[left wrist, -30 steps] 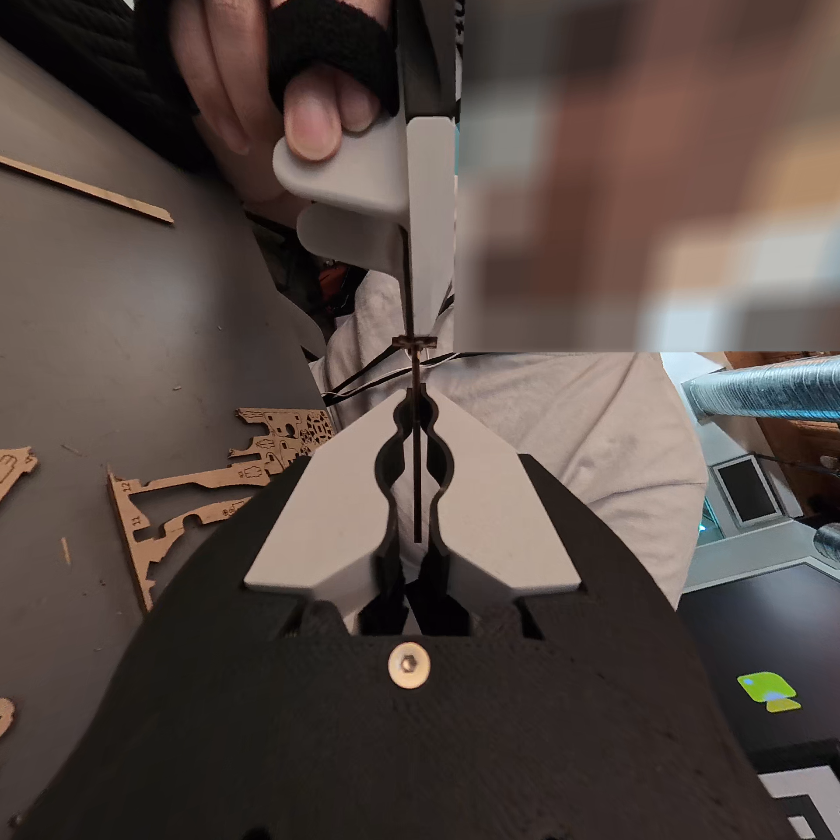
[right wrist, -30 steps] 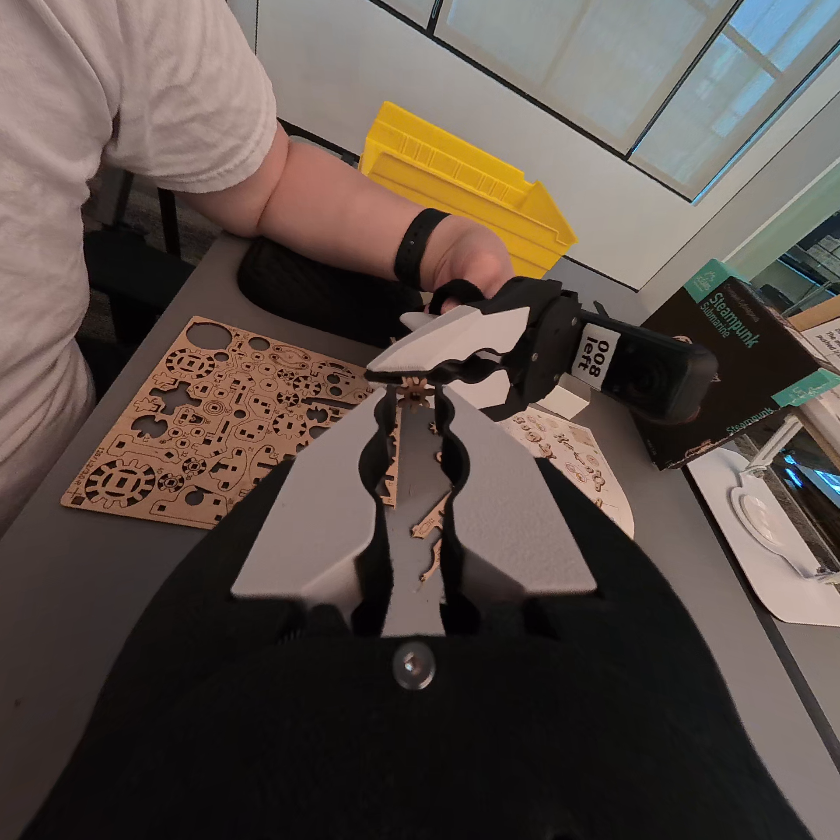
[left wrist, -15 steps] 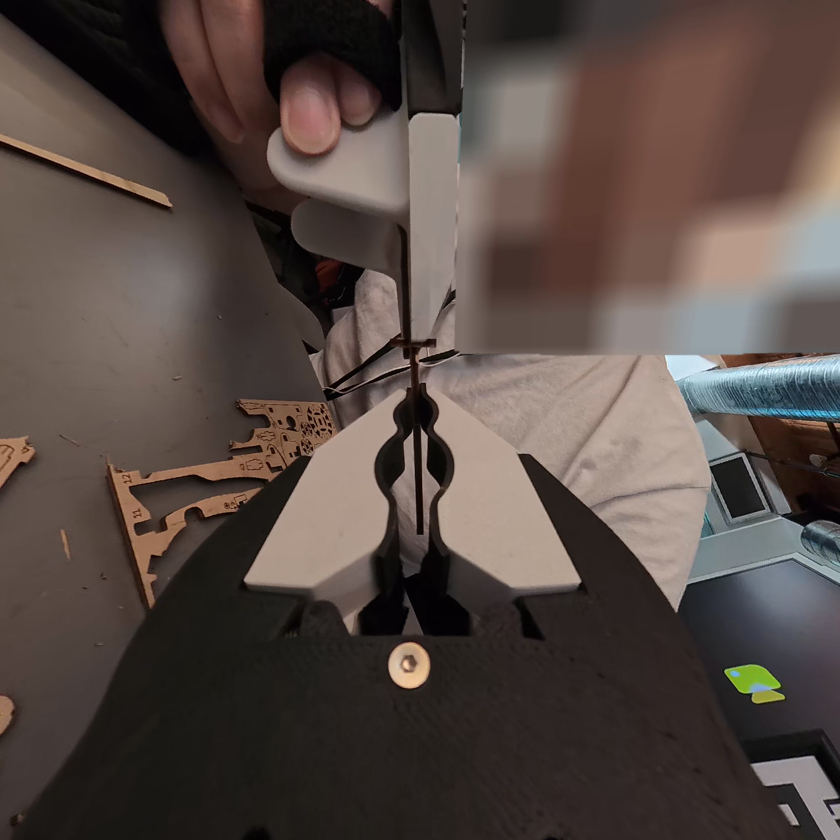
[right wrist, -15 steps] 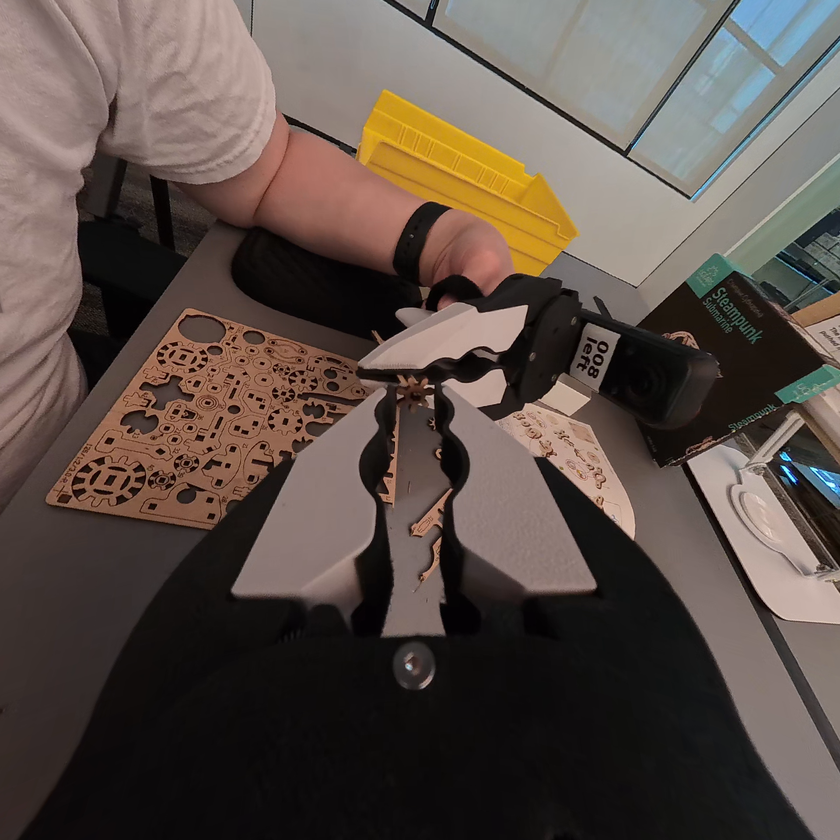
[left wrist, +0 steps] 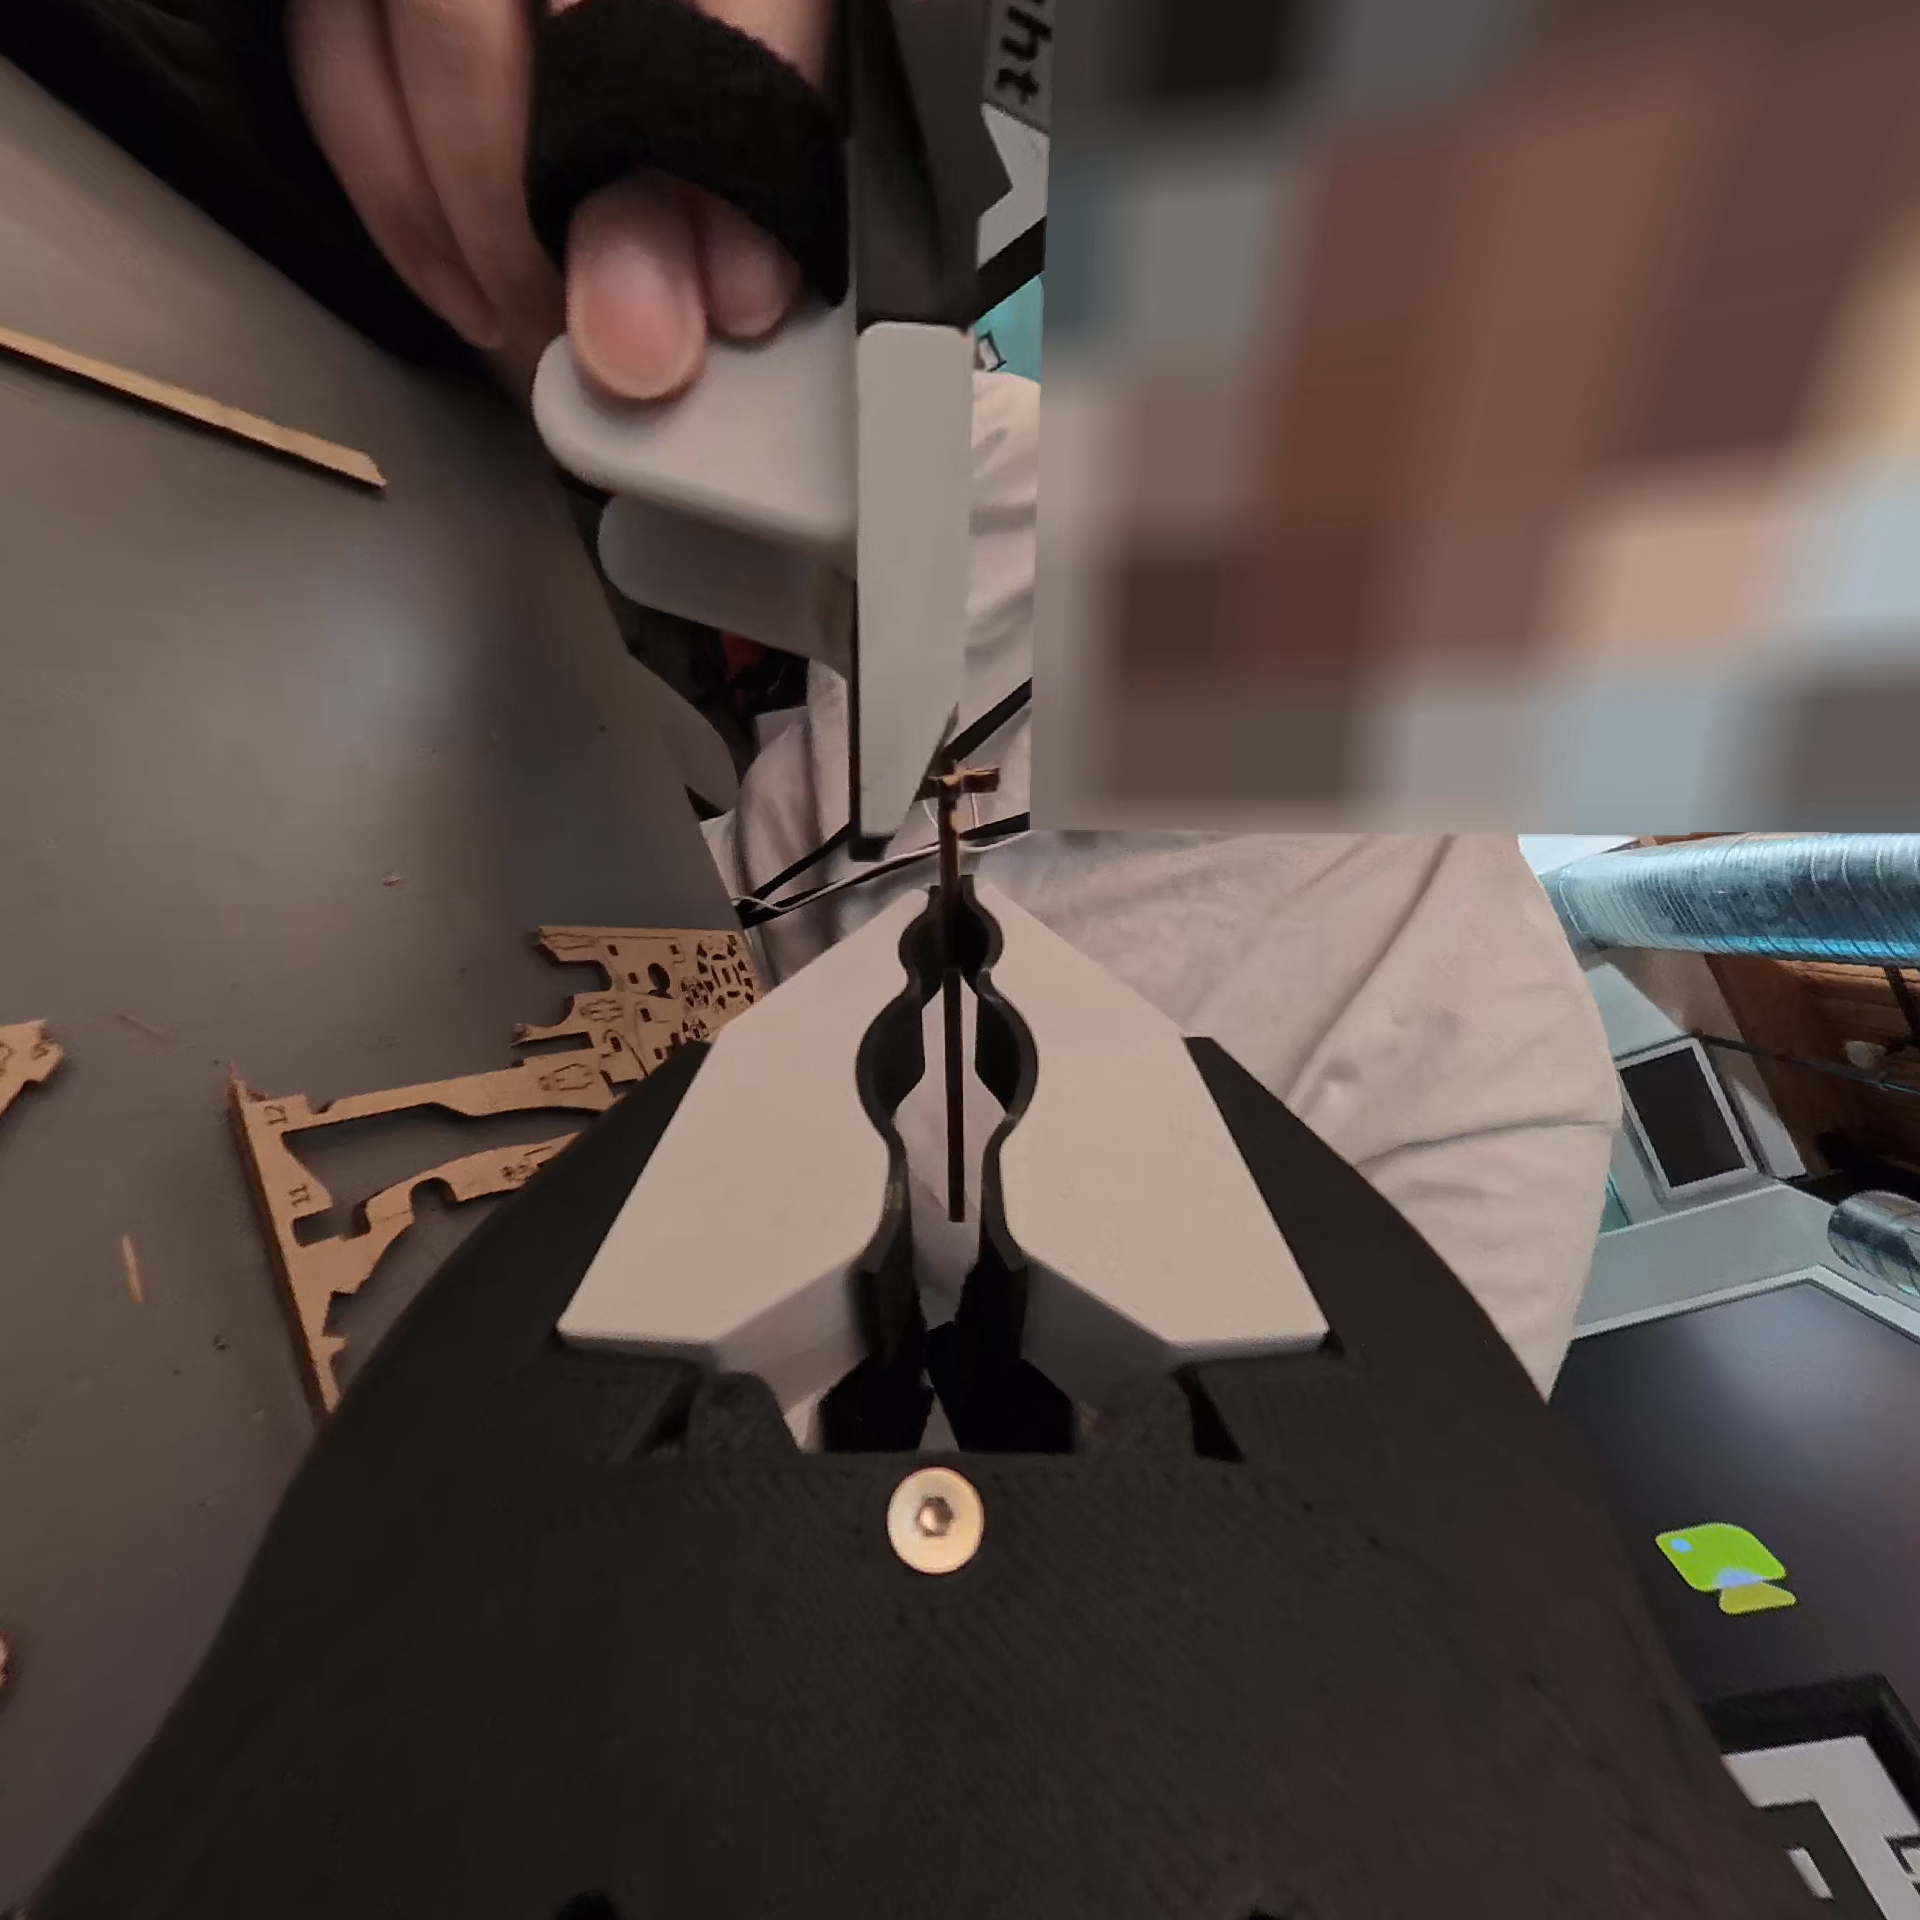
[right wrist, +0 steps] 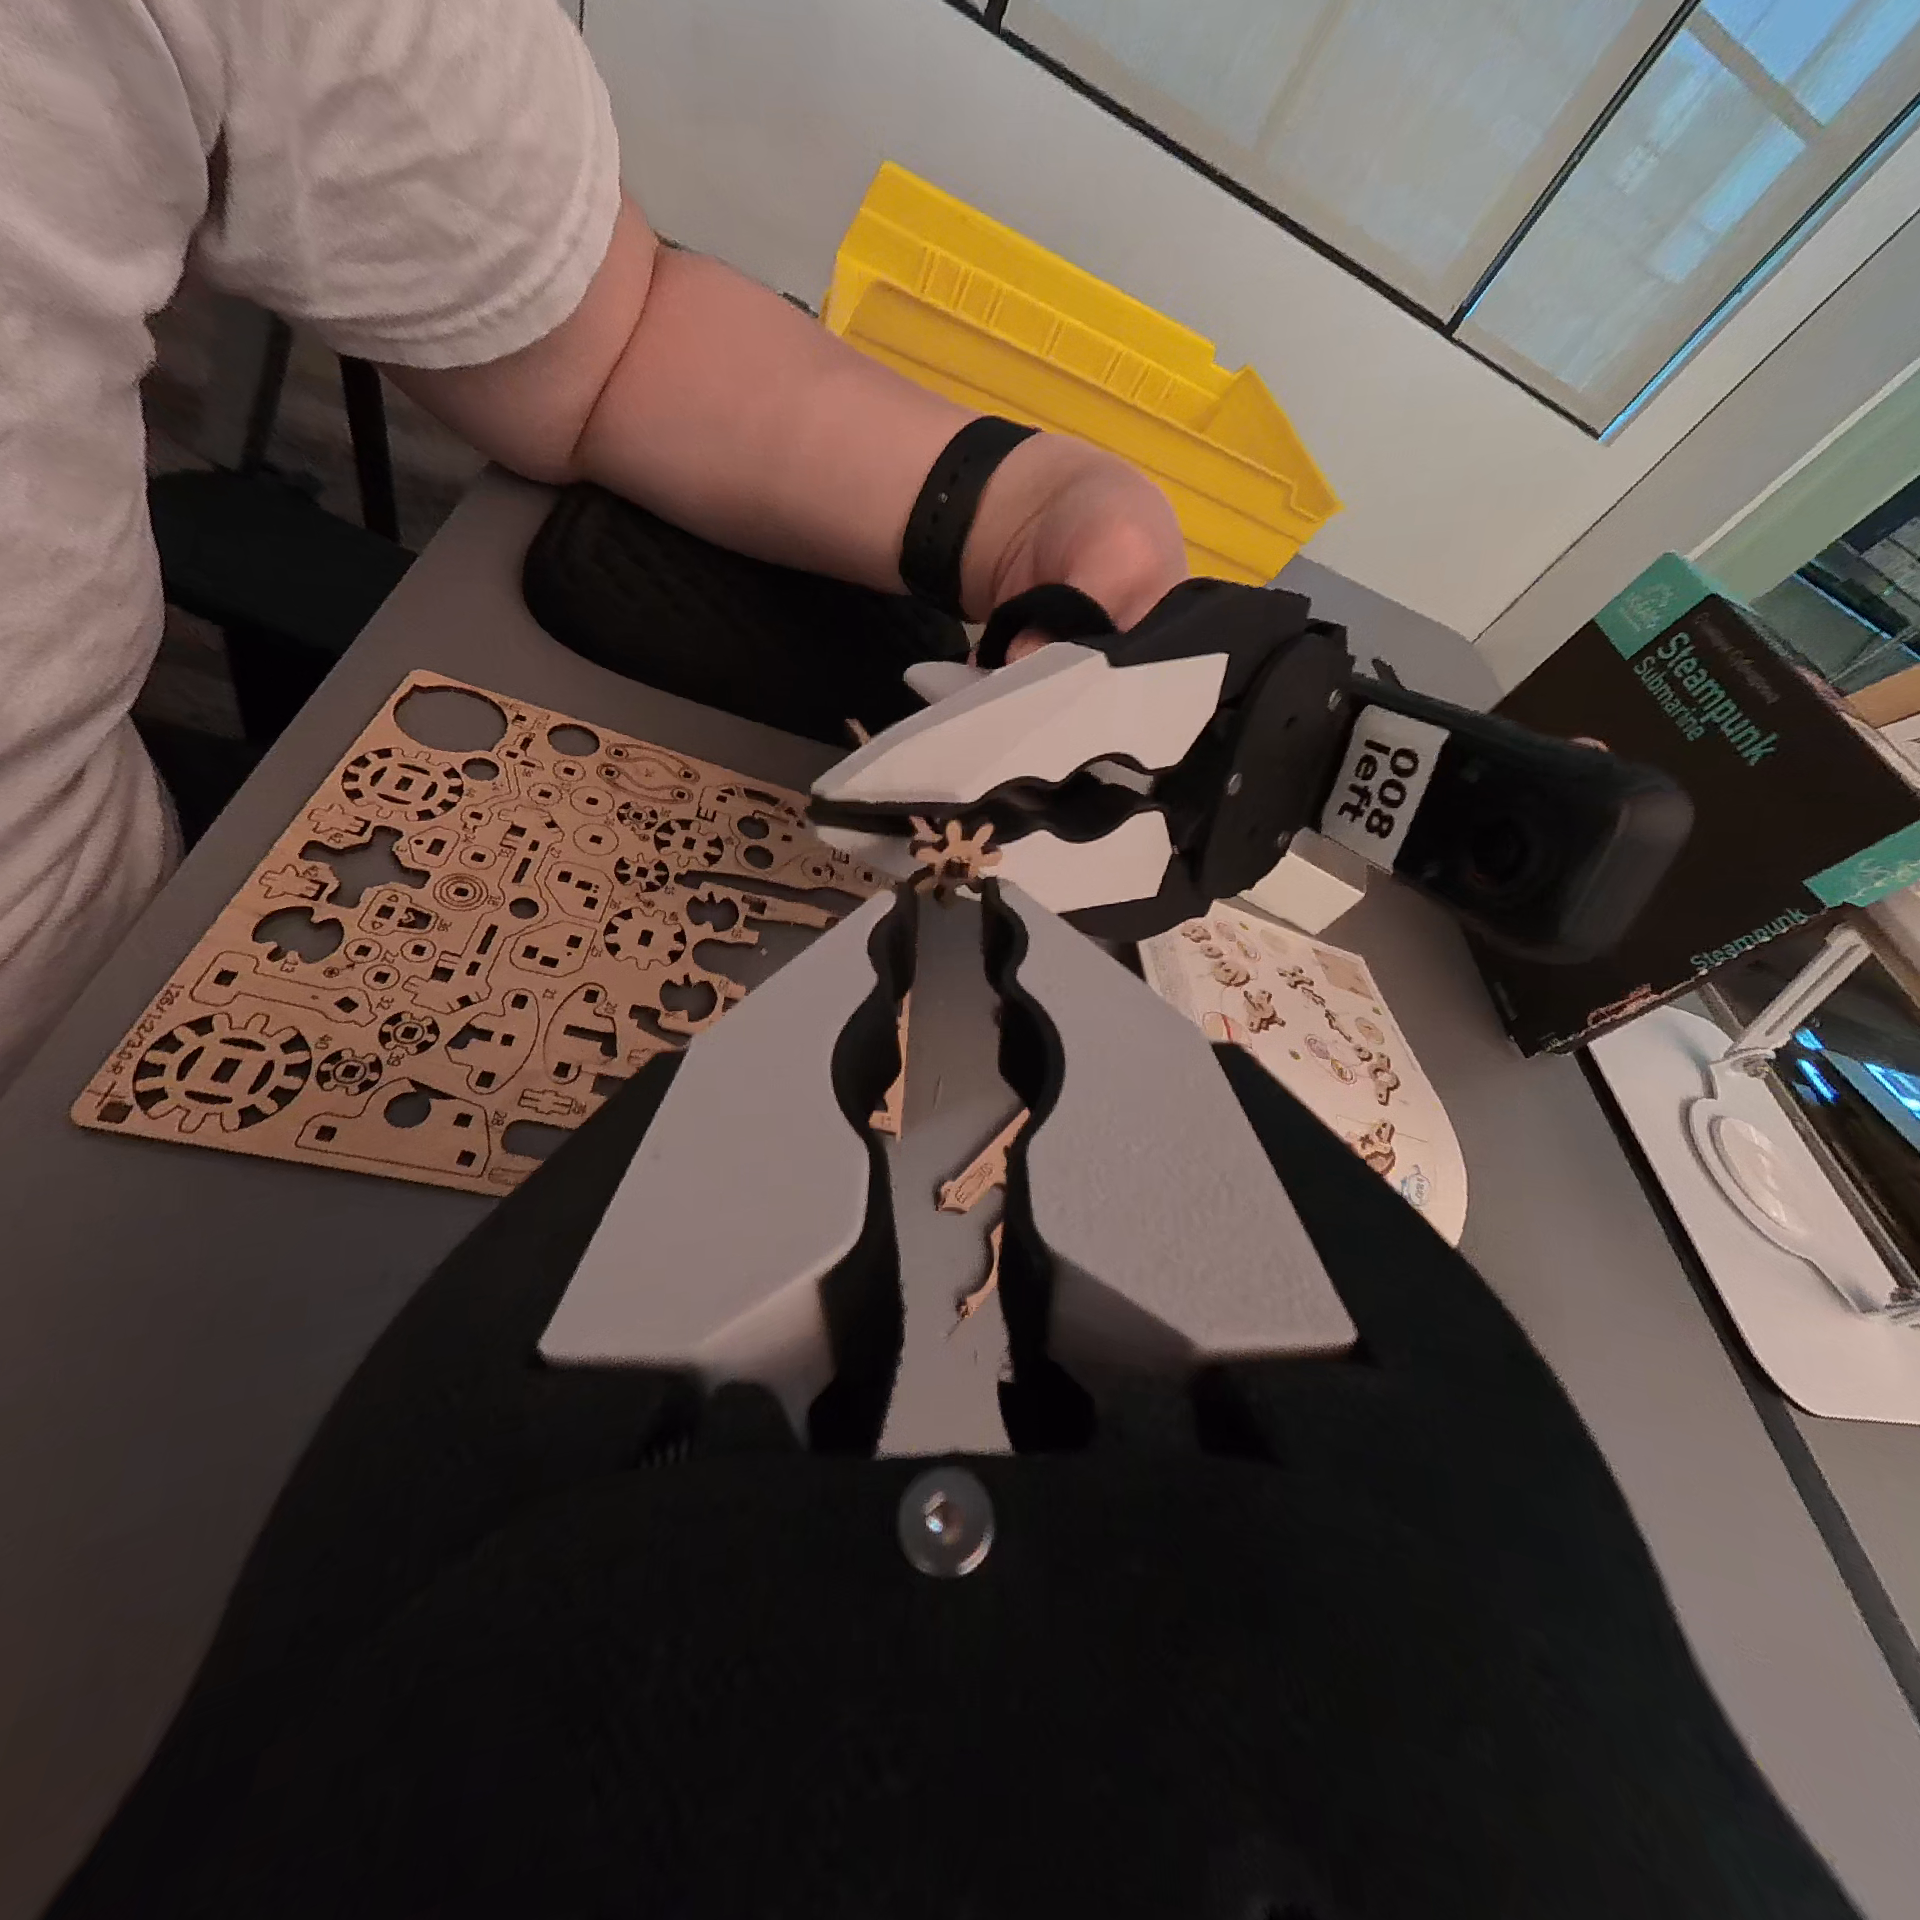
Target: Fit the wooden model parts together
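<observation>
The grey surface (right wrist: 208,1299) is only your parts store right now. The punched-out wooden sheet (right wrist: 416,935) lies flat at the left, and a cut-off piece of sheet (left wrist: 416,1122) lies below your left hand. Both stay within reach and clear of the work.

You hold the joining itself up in the air, between the two tools, where each camera gets a clean look. The left gripper (left wrist: 951,894) has its fingers pressed together on a thin wooden strip (left wrist: 954,1091). The strip sits edge-on, so it stays stiff along the push. The right gripper (right wrist: 943,909) points at it from the near side. Its fingers are slightly spread and nothing sits between them.

The small gear (right wrist: 951,852) sits on the strip's free end, just beyond those tips. I judge that you have it there to press it home.
</observation>
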Available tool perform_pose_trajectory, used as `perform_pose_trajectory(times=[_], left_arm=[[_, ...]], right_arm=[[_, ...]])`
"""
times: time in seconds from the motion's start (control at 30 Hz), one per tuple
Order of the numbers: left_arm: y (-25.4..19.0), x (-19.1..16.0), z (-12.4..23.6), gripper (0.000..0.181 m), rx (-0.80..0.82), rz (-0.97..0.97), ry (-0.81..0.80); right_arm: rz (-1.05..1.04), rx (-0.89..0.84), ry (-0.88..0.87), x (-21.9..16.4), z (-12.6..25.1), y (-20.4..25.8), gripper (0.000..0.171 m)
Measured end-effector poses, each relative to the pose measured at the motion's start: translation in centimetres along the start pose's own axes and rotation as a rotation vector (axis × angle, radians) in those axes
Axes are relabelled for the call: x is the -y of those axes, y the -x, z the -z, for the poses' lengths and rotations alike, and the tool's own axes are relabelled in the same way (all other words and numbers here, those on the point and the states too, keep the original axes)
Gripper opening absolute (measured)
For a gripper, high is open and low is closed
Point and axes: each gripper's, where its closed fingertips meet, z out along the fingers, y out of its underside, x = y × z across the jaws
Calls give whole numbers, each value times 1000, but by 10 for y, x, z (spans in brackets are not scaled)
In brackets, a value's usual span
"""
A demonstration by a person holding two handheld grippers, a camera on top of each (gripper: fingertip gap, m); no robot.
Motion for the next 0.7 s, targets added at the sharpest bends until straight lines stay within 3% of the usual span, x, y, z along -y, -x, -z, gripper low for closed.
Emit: perform_pose_trajectory(times=[0.53, 0.7], left_arm=[[13, 26, 11, 0, 66, 18, -168], [45, 41, 19, 0, 314, -6, -253]], right_arm=[[-194, 48, -124, -9, 17, -24, 23], [-193, 30, -80, -25, 32, -39, 31]])
